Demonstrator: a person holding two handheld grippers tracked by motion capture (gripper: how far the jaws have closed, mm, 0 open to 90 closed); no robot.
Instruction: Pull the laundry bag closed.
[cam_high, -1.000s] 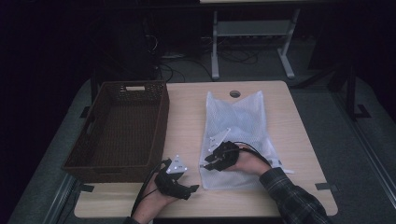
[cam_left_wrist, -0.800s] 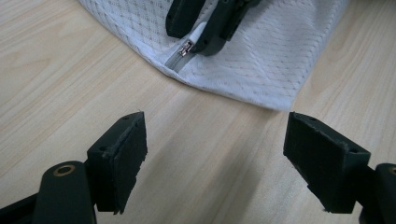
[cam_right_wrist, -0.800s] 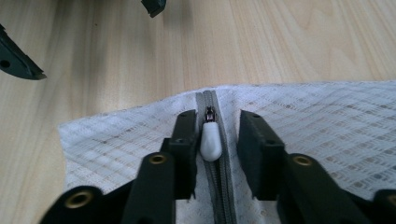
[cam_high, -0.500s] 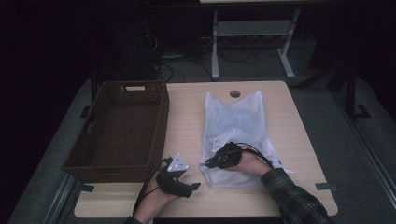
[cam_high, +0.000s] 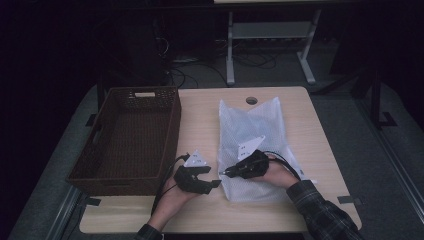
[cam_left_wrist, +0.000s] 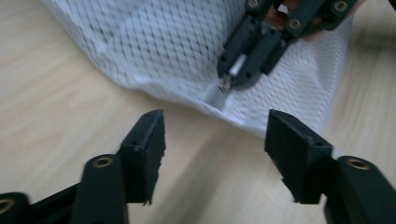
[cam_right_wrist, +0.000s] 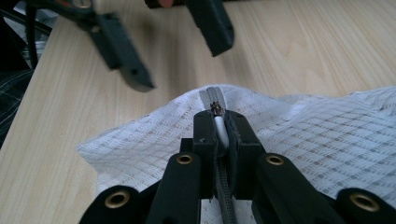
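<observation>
Far left on the table (cam_high: 200, 120) sits a dark wicker basket (cam_high: 127, 135), looks empty, nobody near it.

Next over, near the front edge, the left tool (cam_high: 216, 183): jaws spread wide, nothing between them, low over bare wood just short of the bag's near corner. In the left gripper view the left tool (cam_left_wrist: 212, 135) frames that corner, not touching the cloth.

Then the white mesh zip bag (cam_high: 255, 145), lying flat, long way running away from the person, w/ its near end by the front edge. Seems limp, prob. nothing bulky inside.

Right of that, the right tool (cam_high: 223, 173) comes in over the bag's near left corner. Right gripper view: right tool (cam_right_wrist: 218, 122) is clamped on the white zipper pull (cam_right_wrist: 220, 130), slider (cam_right_wrist: 216, 109) at the tips, grey zipper tape (cam_right_wrist: 211, 97) running on ahead.

My read: the step is working the zip, pull already caught. Can't tell if it's opening or closing. Next move prob. needs the left tool to pinch the mesh by the corner & hold it taut, else the cloth will just drag along w/ the slider.
</observation>
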